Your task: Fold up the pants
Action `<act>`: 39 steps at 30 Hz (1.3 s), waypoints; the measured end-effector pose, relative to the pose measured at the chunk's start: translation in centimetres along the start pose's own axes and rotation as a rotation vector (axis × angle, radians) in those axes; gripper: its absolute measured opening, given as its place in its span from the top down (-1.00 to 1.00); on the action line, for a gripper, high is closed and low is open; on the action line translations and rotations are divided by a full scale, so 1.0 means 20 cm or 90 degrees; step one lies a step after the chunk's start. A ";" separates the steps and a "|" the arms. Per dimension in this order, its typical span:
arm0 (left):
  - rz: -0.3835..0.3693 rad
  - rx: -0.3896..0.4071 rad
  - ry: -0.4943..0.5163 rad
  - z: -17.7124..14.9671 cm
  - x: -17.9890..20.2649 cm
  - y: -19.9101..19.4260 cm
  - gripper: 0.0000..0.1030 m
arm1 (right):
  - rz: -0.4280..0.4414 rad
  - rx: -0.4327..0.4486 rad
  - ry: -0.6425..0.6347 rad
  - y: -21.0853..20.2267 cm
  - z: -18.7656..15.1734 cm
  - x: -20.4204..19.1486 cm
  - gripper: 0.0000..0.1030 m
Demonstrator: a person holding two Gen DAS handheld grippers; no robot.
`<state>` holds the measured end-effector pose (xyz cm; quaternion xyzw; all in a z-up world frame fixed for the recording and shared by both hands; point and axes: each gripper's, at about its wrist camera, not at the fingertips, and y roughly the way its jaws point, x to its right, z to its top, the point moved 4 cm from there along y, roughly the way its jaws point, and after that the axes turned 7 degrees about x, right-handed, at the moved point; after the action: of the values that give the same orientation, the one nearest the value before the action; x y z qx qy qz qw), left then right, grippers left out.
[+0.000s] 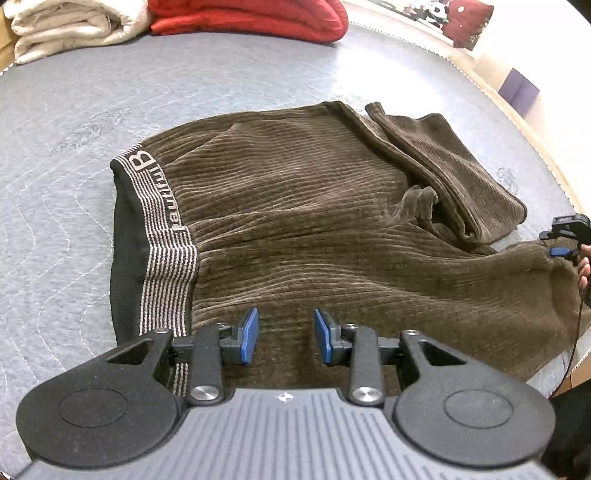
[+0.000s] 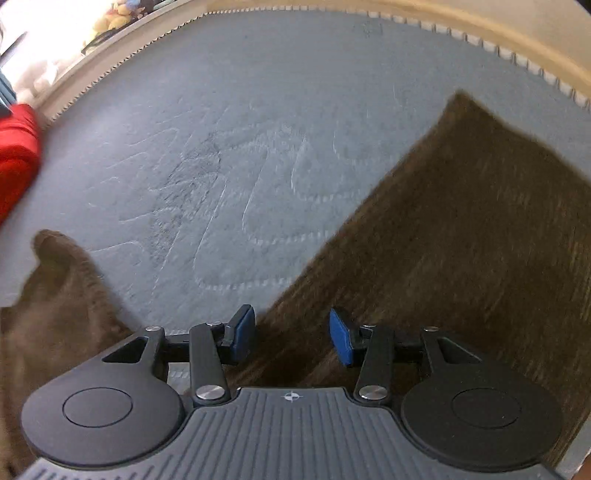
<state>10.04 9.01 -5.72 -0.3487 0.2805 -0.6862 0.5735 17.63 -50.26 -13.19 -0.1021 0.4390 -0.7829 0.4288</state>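
Folded red blanket (image 1: pixel 251 16) beside cream blanket (image 1: pixel 66 26) on grey quilted mat (image 1: pixel 55 110).

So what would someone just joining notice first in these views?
The brown corduroy pants sprawl across the grey quilted mat, their striped lettered waistband on the left. Red folded fabric and a cream blanket sit at the mat's far edge. The left claw hangs open over the pants.

A grey quilted mat (image 1: pixel 74 122) carries brown corduroy pants (image 1: pixel 295 206), a folded cream blanket (image 1: pixel 70 26) and a red blanket (image 1: pixel 251 18).
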 end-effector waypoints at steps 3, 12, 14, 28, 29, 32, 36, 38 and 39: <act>-0.007 -0.004 0.008 0.00 0.02 0.03 0.28 | -0.068 0.018 -0.067 0.03 -0.01 -0.07 0.68; -0.023 -0.033 0.040 -0.03 0.06 0.12 0.27 | -0.084 0.133 -0.042 -0.05 0.05 0.00 0.95; 0.005 -0.080 0.054 -0.08 0.03 0.17 0.20 | -0.089 0.072 -0.058 0.00 0.00 0.02 0.95; 0.018 -0.070 0.072 -0.16 -0.01 0.04 0.18 | 0.185 0.243 -0.132 -0.71 -0.06 -0.33 0.41; 0.003 -0.046 0.068 -0.14 -0.01 0.00 0.15 | 0.209 0.251 -0.139 -0.77 -0.07 -0.36 0.39; -0.014 0.030 0.062 -0.08 0.00 -0.12 0.00 | 0.289 0.280 -0.176 -0.99 -0.12 -0.43 0.29; -0.020 0.130 0.067 0.02 -0.08 -0.28 -0.06 | 0.357 0.320 -0.215 -1.22 -0.16 -0.45 0.19; -0.007 0.190 0.085 0.08 -0.17 -0.37 -0.44 | 0.373 0.339 -0.223 -1.32 -0.18 -0.42 0.15; 0.005 0.229 0.091 0.11 -0.24 -0.43 -0.48 | 0.377 0.347 -0.224 -1.35 -0.18 -0.41 0.13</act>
<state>7.21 15.41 1.58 -0.1900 0.1949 -0.7459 0.6079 4.91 -35.20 7.31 0.0132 0.1473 -0.6838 0.7145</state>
